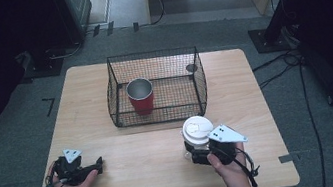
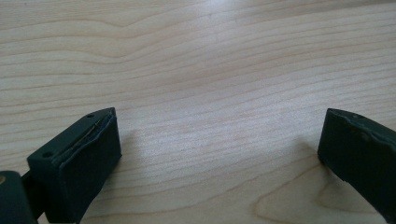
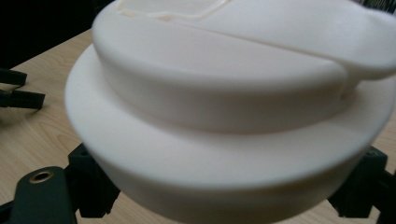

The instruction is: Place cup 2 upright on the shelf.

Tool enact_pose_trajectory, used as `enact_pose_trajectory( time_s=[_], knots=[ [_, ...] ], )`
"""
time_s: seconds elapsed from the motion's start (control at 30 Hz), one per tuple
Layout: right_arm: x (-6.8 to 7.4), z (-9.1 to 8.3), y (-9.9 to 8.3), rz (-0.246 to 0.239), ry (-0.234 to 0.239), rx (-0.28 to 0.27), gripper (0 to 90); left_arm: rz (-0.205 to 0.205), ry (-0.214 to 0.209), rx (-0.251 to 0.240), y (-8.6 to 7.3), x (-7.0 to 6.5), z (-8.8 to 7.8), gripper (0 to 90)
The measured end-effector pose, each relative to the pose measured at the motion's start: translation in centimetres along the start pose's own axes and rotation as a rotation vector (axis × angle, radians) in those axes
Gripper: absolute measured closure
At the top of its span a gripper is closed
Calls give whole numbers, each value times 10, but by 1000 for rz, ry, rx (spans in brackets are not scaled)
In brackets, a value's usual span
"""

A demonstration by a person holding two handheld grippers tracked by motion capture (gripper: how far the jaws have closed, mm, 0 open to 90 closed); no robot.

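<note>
A cup with a white lid [image 1: 197,128] stands on the wooden table [image 1: 156,171] at the front right. My right gripper [image 1: 195,153] is shut on it just below the lid, which looms large in the right gripper view [image 3: 224,107], with a black fingertip [image 3: 91,186] on either side underneath. My left gripper [image 1: 98,164] lies near the front left, held by a hand. Its jaws are wide open over bare wood [image 2: 219,154], with nothing between them. A red cup [image 1: 140,96] with a metal inside stands upright in a black wire basket [image 1: 199,83].
The basket sits at the table's middle back, open at the top. Bare wood lies between the two grippers and to the basket's left and right. Cables and dark stands line the floor beyond the right edge.
</note>
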State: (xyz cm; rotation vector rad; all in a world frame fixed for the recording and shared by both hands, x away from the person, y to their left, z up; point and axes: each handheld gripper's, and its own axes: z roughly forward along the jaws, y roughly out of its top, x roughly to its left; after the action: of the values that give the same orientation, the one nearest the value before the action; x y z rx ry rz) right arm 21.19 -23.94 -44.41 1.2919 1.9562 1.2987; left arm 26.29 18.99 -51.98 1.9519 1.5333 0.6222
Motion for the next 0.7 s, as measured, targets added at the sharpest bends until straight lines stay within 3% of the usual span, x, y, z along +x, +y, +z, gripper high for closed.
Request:
enact_pose_trajectory(
  time_s=[0.33,0.7],
  knots=[
    [-1,-2,1,36,-13,-28,163,1,-2,-2,0,0,0,0],
    [-1,-7,10,23,-18,-60,164,1,-2,-1,0,0,0,0]
  ],
)
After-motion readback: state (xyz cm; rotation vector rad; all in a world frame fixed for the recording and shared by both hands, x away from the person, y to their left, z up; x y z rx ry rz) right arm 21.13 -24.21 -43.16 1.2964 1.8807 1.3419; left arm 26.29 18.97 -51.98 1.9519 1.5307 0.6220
